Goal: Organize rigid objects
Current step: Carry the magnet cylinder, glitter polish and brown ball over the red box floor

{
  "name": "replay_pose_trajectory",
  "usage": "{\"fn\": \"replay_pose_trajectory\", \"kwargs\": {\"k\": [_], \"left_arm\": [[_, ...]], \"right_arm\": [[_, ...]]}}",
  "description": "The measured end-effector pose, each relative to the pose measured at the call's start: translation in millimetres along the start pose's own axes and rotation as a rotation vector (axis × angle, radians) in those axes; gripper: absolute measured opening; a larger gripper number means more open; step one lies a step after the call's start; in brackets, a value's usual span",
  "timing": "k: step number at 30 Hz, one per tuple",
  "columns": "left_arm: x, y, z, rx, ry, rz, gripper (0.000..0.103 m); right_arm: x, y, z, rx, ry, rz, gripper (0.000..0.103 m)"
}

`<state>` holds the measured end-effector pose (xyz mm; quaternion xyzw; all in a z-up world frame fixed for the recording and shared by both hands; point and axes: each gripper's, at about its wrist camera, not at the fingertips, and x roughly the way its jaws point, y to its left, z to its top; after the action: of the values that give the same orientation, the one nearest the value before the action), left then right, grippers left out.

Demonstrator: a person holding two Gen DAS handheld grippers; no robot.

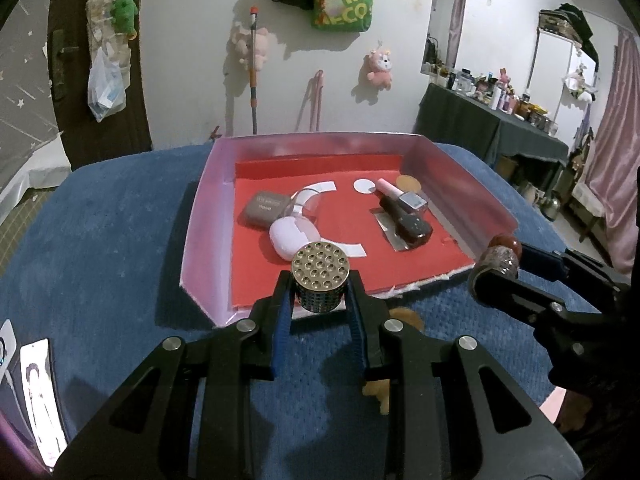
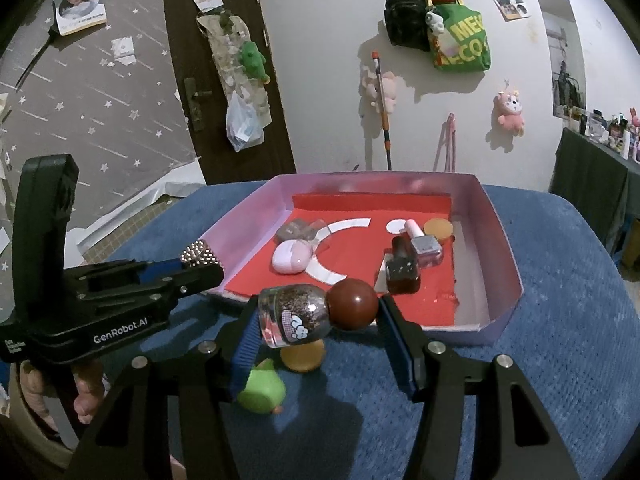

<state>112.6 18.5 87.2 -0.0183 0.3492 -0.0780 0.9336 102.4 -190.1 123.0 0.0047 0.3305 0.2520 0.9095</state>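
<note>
Studded metal jar (image 1: pixel 320 280) being clamped by left gripper (image 1: pixel 320 304) | right gripper (image 2: pixel 318 316) clamping glitter bottle (image 2: pixel 296 312) | both hovering at tray's near edge (image 1: pixel 404 290) | next: lowering onto red floor

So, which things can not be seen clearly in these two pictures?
- Left wrist view: the studded cylinder's base, hidden by the left gripper's fingers.
- Left wrist view: the orange object on the blue cloth, mostly hidden behind the fingers.
- Right wrist view: print on the glitter bottle, too small to read.
- Right wrist view: the green toy, partly covered by the right gripper.
</note>
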Motion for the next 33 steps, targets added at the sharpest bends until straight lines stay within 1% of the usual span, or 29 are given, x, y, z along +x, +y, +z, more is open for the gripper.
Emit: {"fn": "replay_pose_trajectory", "kwargs": {"k": [8,13,22,27,33], "left_arm": [[15,1,16,-0.004,0.015,-0.005,0.024],[33,4,25,-0.011,0.057,-0.011,0.024],[69,7,26,-0.023,0.163,-0.047,0.024],[86,6,25,-0.022,0.216,-0.056,0.024],[101,8,25,-0.030,0.246,-0.056,0.024]], "right_arm": [[12,-13,14,0.015,0.011,0.005,0.060],[27,-22,21,0.024,0.037,-0.002,0.060],[67,-38,20,0.080,0.165,0.019,0.060],[82,-48,18,0.110,0.221,0.011,0.060],[96,-53,15,0.111,0.268,-0.012,0.060]]}}
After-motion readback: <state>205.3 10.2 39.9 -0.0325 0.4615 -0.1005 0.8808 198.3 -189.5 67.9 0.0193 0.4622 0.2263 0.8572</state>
